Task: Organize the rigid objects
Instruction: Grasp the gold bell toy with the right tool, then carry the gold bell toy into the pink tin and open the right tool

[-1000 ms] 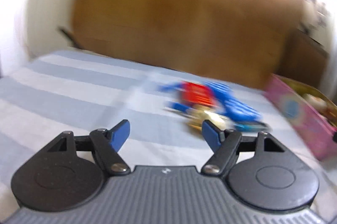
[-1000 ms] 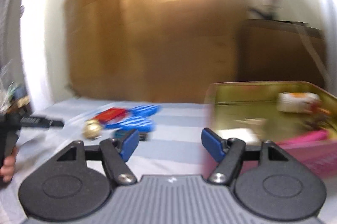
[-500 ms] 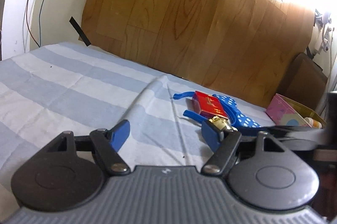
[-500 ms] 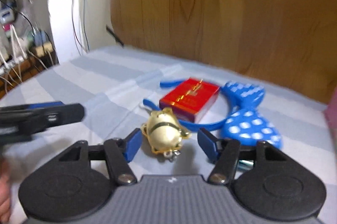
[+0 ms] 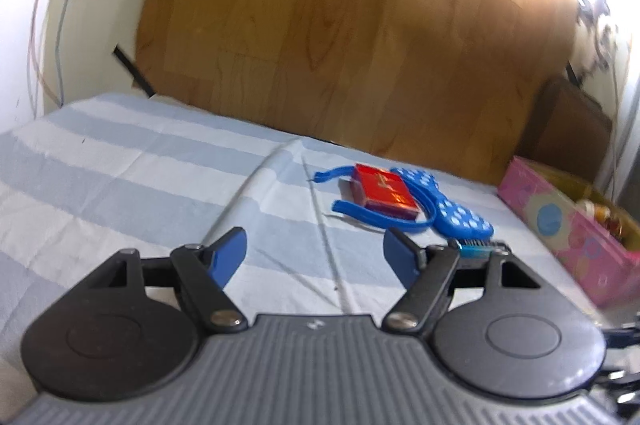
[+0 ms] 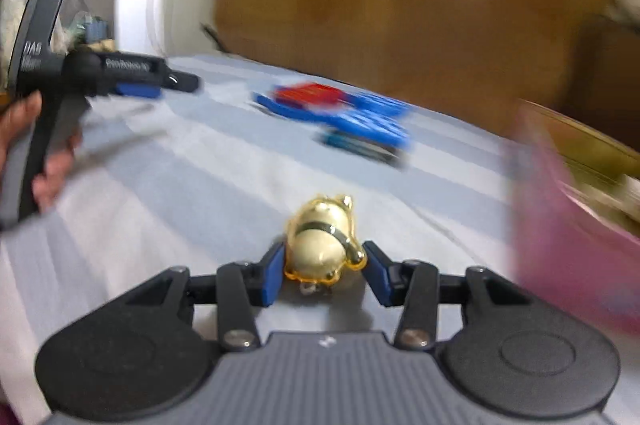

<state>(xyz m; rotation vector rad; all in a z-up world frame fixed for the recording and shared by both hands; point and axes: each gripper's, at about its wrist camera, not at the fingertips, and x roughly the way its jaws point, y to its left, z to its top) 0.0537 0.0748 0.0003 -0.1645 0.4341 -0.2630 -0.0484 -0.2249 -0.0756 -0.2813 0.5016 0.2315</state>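
Right claw point(image 6: 324, 271) grips gold figurine point(image 6: 322, 245); writing unreadable.

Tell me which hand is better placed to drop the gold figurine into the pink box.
Right. The right tool is shut on the gold figurine, and the pink box sits just to its right. The left tool is open and empty, facing the red box.

You have a bed point(image 5: 120, 177) under a sheet striped blue and white. On it lie a blue headband point(image 5: 404, 221) with a dotted bow, a red box point(image 5: 382, 190) resting across the band, a small comb point(image 5: 478, 249) just beside the bow, and a pink tin point(image 5: 568, 229) at the right.
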